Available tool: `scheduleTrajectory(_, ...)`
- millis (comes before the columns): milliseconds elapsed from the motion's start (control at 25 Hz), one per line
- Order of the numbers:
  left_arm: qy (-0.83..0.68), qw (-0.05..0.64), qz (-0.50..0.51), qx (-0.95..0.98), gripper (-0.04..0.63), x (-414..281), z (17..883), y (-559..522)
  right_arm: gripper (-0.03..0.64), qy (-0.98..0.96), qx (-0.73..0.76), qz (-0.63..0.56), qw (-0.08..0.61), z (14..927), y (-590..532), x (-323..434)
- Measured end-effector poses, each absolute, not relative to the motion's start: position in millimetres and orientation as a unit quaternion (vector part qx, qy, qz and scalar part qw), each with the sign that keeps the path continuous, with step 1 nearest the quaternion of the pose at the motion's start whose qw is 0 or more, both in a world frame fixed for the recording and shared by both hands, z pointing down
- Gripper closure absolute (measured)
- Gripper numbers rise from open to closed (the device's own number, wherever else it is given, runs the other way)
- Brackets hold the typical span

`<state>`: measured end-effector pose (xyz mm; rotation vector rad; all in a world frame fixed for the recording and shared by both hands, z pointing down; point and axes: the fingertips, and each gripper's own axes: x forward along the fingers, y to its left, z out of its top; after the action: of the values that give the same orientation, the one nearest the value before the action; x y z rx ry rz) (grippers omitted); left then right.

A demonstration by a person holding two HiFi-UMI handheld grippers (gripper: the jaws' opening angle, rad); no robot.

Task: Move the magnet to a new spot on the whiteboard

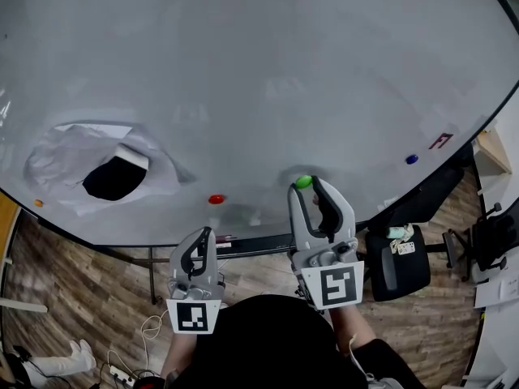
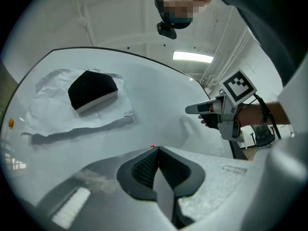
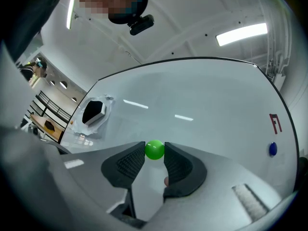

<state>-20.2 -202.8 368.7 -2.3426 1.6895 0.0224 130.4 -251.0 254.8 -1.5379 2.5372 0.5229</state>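
Observation:
A small green magnet (image 1: 303, 181) sits against the lower part of the whiteboard (image 1: 259, 79). My right gripper (image 1: 306, 185) is shut on it; in the right gripper view both pads press the sides of the green magnet (image 3: 154, 149) at the jaw tips. My left gripper (image 1: 204, 233) hangs lower and to the left, below the board's bottom edge, with its jaws shut and nothing between them. A red magnet (image 1: 216, 199) is stuck on the board just above it, and its top peeks over the left gripper (image 2: 156, 149) tips.
A black eraser (image 1: 116, 175) rests on crumpled paper (image 1: 65, 156) at the board's left. A blue magnet (image 1: 411, 159) and a red mark (image 1: 440, 140) are at the right, an orange magnet (image 1: 38, 203) at the far left. A black office chair (image 1: 397, 262) stands below.

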Motion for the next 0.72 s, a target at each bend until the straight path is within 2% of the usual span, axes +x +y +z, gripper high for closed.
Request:
scheduleTrajectory(240, 0.587, 0.126, 0.026, -0.799, 0.594, -26.0, 362.8, -203.2, 0.491, 0.836, -0.509, 0.19, 0.071, 242.3, -255.8, 128.1)
scheduleTrajectory(520, 0.578, 0.139, -0.004, -0.804, 0.594, -24.6, 368.4, -202.9, 0.491, 0.828, -0.515, 0.212, 0.075, 229.7, -260.4, 128.3)
scheduleTrajectory(720, 0.585, 0.124, 0.014, -0.801, 0.594, -26.9, 367.8, -203.6, 0.491, 0.824, -0.519, 0.217, 0.074, 225.4, -265.3, 128.0)
